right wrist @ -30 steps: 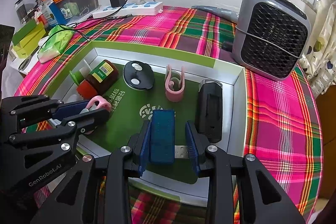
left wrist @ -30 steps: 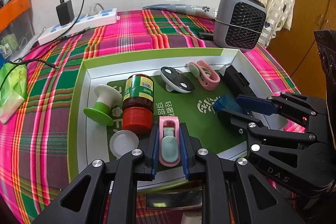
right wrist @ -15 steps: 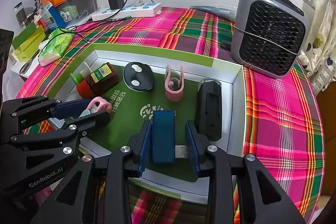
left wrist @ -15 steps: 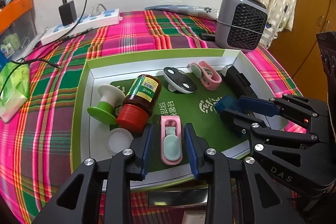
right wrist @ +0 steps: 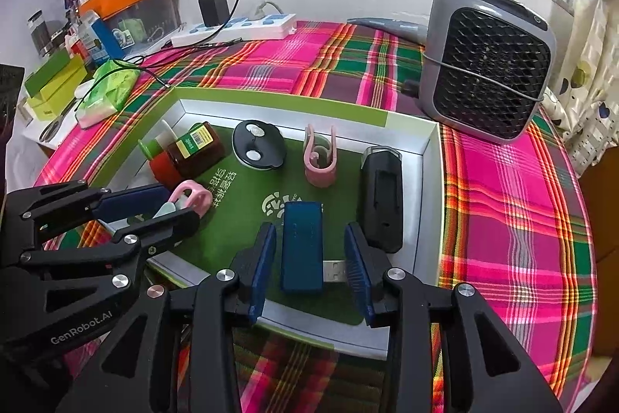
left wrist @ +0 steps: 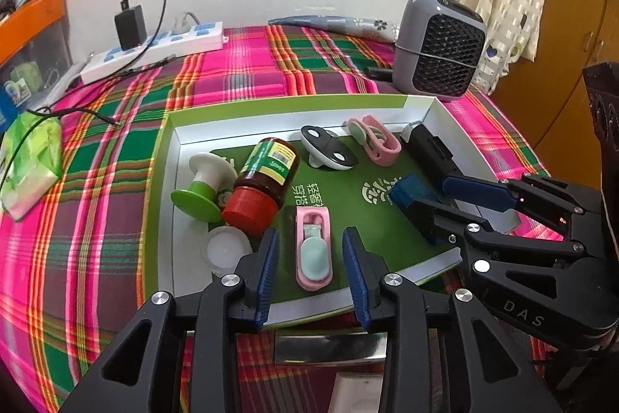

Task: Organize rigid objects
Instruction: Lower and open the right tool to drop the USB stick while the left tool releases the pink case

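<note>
A shallow green-rimmed box (left wrist: pixel 166 142) (right wrist: pixel 286 105) lies on the plaid cloth and holds several small items. My left gripper (left wrist: pixel 311 250) straddles a pink clip with a mint pad (left wrist: pixel 313 250); its jaws are opening and the pads stand clear of the clip on both sides. My right gripper (right wrist: pixel 309 250) straddles a blue USB stick (right wrist: pixel 302 250) (left wrist: pixel 410 190), metal plug toward me; its jaws are also opening, with gaps either side of the stick. Both items lie on the box's green floor.
Also in the box: a red-capped brown bottle (left wrist: pixel 267 180), a green-and-white spool (left wrist: pixel 201 184), a white lid (left wrist: pixel 226 250), a black oval piece (right wrist: pixel 257 146), a second pink clip (right wrist: pixel 320 157), a black case (right wrist: pixel 382 196). A grey fan heater (right wrist: pixel 487 64) stands behind; a power strip (left wrist: pixel 154 51) far left.
Both grippers let go: the left jaws spread away from the pink clip, the right jaws from the blue USB stick. Both items now rest in the box. The hands barely moved.
</note>
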The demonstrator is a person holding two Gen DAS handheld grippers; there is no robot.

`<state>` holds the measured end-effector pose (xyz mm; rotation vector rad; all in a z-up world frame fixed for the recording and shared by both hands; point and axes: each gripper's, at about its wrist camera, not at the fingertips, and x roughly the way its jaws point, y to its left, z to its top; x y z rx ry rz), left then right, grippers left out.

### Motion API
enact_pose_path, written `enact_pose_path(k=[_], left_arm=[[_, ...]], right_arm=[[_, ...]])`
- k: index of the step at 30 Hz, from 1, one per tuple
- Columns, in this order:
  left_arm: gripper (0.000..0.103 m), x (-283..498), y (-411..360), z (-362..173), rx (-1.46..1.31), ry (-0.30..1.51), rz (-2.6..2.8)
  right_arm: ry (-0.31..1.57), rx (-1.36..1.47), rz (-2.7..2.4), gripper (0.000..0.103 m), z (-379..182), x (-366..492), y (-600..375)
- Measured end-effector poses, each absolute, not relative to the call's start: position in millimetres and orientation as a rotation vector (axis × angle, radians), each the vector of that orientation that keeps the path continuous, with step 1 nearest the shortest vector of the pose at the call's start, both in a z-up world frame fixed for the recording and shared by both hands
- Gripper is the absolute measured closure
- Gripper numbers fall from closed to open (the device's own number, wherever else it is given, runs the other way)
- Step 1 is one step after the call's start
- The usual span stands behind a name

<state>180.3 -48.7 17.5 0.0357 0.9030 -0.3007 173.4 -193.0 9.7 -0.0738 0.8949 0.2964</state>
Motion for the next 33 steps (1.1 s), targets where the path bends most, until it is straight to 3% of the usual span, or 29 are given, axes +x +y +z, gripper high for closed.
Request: enact_pose_path(k=[5, 33], left_arm=[[0.070, 173, -47, 22, 0.033, 0.890, -0.302], [0.070, 104, -21, 39, -0.008, 0.844, -0.304]], right_arm=[[0.886, -0.054, 0.301, 0.058, 13, 169, -195], [0.799, -0.028, 0.297, 0.057, 39, 105, -202]])
